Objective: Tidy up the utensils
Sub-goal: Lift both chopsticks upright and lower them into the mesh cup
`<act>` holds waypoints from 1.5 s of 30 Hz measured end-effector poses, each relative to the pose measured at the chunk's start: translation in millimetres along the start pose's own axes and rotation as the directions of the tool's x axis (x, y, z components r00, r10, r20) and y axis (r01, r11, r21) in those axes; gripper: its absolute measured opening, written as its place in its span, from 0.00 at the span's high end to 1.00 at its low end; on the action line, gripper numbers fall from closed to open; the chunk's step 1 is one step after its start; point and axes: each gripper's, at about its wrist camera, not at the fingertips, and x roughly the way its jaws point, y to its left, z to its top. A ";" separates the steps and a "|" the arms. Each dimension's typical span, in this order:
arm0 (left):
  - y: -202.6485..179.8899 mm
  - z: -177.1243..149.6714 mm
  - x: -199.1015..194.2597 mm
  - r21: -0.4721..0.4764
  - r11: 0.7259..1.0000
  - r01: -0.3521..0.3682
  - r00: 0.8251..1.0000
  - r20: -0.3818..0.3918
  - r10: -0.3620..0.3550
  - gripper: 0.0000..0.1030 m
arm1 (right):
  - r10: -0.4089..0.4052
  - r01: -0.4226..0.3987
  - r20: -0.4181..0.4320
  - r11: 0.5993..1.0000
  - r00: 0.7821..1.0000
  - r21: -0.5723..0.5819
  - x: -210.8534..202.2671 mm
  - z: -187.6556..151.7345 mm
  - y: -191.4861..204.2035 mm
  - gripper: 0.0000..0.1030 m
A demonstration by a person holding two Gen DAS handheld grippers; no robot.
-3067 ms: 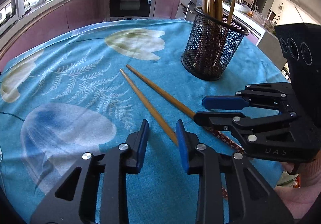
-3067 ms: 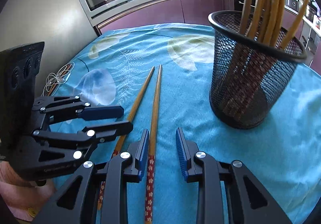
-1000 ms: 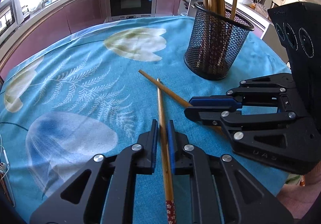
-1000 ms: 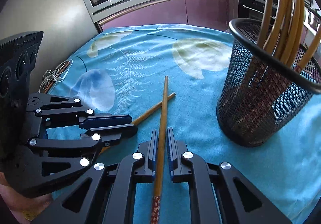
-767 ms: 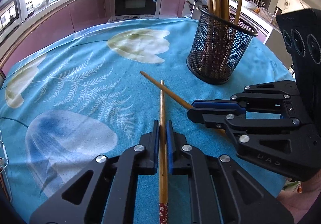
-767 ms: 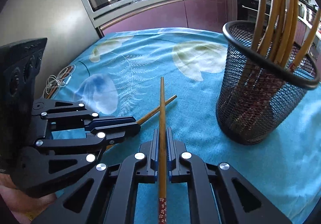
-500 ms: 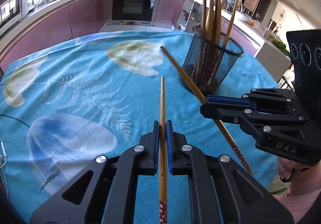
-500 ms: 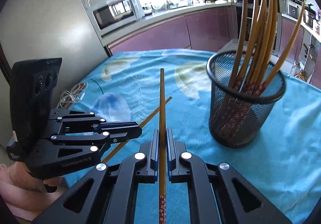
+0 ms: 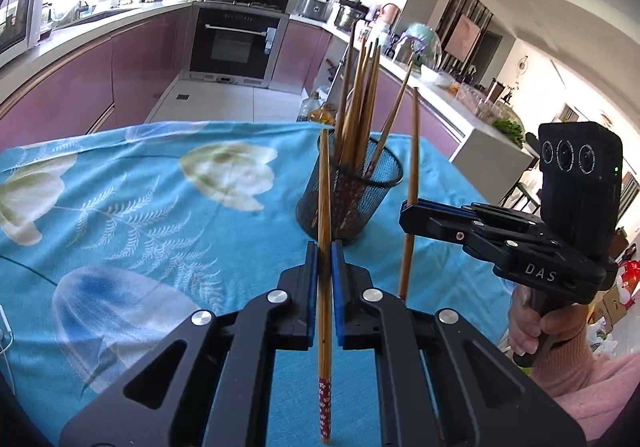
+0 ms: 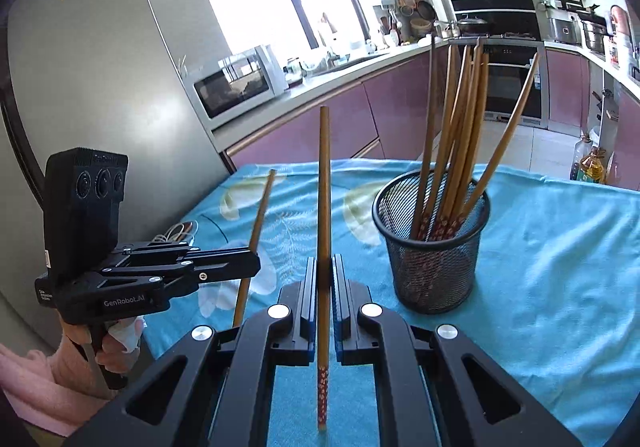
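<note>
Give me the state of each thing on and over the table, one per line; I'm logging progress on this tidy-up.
Left gripper: shut on a wooden chopstick, lifted clear of the cloth.
Right gripper: shut on a second wooden chopstick, lifted clear of the cloth.
Black wire-mesh holder: upright, already holding a bunch of chopsticks.
Blue floral tablecloth: spread over the table, slightly rumpled.

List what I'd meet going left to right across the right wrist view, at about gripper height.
left gripper → its chopstick → right gripper's chopstick → mesh holder of chopsticks.
</note>
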 end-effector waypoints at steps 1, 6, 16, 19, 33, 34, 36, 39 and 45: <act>-1.6 1.7 -2.7 0.001 1.000 0.003 1.000 0.008 -0.003 0.93 | -0.001 0.001 0.011 1.000 1.000 0.002 -3.9 1.3 -1.2 0.94; -8.7 12.7 -13.7 0.008 1.000 0.026 0.998 0.057 -0.026 0.93 | -0.009 0.009 0.060 1.000 0.998 0.002 -17.9 10.9 -4.8 0.94; -17.9 41.2 -24.6 0.011 0.999 0.051 0.990 0.134 -0.052 0.93 | -0.033 0.035 0.138 0.999 0.990 -0.011 -36.8 36.5 -14.7 0.94; -20.5 51.1 -27.5 0.014 0.998 0.060 0.987 0.152 -0.061 0.93 | -0.037 0.040 0.153 0.999 0.988 -0.017 -40.6 43.7 -16.7 0.94; -36.7 93.0 -46.0 0.044 0.997 0.065 0.971 0.229 -0.073 0.93 | -0.065 0.078 0.207 0.996 0.976 -0.052 -51.6 72.0 -16.1 0.94; -38.7 95.2 -47.9 0.050 0.997 0.064 0.969 0.234 -0.074 0.93 | -0.065 0.078 0.209 0.995 0.976 -0.054 -51.7 73.8 -16.7 0.94; -42.1 100.0 -50.9 0.059 0.996 0.062 0.967 0.242 -0.075 0.93 | -0.067 0.081 0.216 0.995 0.974 -0.055 -52.5 77.1 -17.3 0.94; -47.0 106.6 -55.2 0.067 0.996 0.058 0.964 0.254 -0.073 0.93 | -0.073 0.087 0.225 0.995 0.972 -0.053 -52.1 82.2 -18.7 0.94; -53.7 117.8 -57.8 0.070 0.997 0.043 0.963 0.264 -0.060 0.93 | -0.082 0.095 0.240 0.995 0.967 -0.042 -48.9 91.2 -22.7 0.94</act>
